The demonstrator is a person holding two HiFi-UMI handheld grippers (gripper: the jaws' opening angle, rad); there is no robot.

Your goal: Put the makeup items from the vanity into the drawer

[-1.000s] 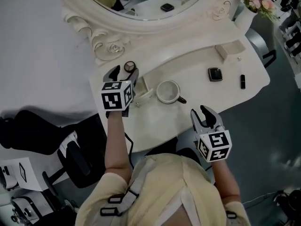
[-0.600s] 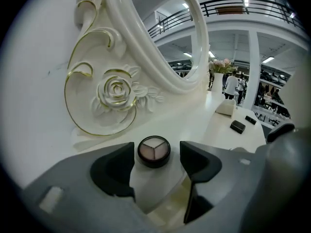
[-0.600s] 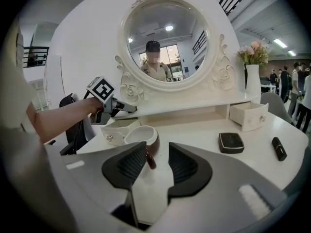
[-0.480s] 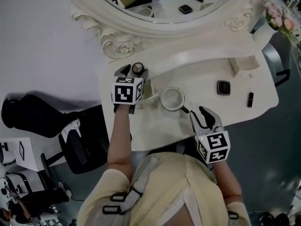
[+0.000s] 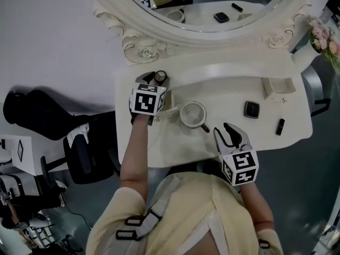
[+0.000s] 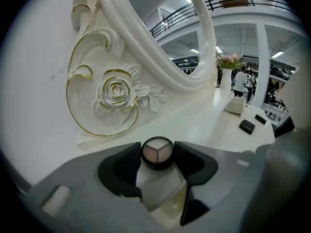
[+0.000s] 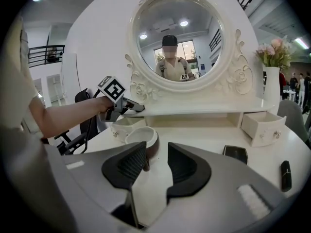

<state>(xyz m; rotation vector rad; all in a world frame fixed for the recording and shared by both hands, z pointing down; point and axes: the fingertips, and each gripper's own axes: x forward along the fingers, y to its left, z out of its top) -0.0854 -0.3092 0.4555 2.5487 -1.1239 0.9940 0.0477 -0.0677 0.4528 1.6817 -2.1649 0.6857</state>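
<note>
A small round eyeshadow compact (image 5: 160,77) (image 6: 157,153) lies on the vanity's raised shelf, below the carved rose of the mirror frame. My left gripper (image 5: 154,77) (image 6: 157,155) is closing on it, and the jaw tips touch both sides of the compact. Just right of that gripper, a small white drawer (image 5: 169,102) (image 7: 124,126) stands open. My right gripper (image 5: 229,132) (image 7: 156,166) hovers open over the vanity's front edge with nothing between its jaws. A square black compact (image 5: 252,109) (image 7: 236,153) and a black lipstick (image 5: 280,126) (image 7: 286,171) lie on the right of the top.
A round white cup with a dark handle (image 5: 192,115) (image 7: 142,139) sits mid-vanity. A second small drawer (image 5: 279,87) (image 7: 262,125) is open at the right. A vase of pink flowers (image 5: 324,36) stands at the far right, and a dark chair (image 5: 79,158) is left of the vanity.
The left gripper's jaws have closed in from wide open onto the round compact on the shelf. The right gripper stays as it was. The head view has shifted.
</note>
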